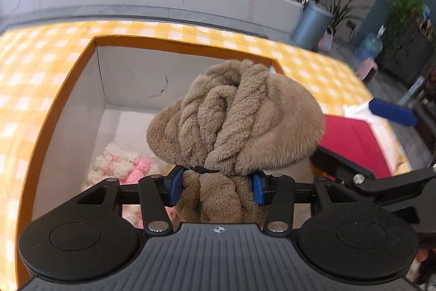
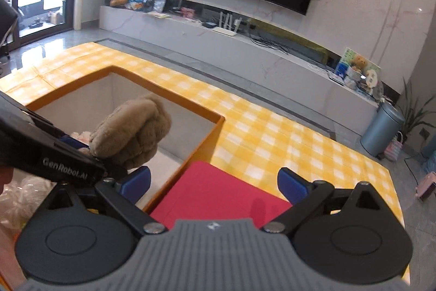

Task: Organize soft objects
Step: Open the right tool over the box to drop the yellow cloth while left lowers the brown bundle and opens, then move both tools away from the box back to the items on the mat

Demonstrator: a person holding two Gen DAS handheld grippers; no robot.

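Left tongs [image 1: 218,184]: the blue pads sit against either side of a brown plush bundle [image 1: 237,116], clamping its narrow lower part where a dark band circles it. The bulk of the bundle bulges beyond the pads and hangs over the open orange box [image 1: 68,78], near that box's right wall.

Right tongs [image 2: 215,182]: spread wide, nothing between the pads, positioned above a red cloth [image 2: 218,190] lying flat on the surface [image 2: 272,132] just right of the box.

Bundle appearance: tan-brown fleece, twisted into thick rope-like folds on one side, smooth and rounded on the other.

Count: one brown bundle; one pink-and-cream fluffy item [image 1: 122,165] on the box floor, lower left; one red cloth; one box. The surface carries a yellow-and-white check cover.
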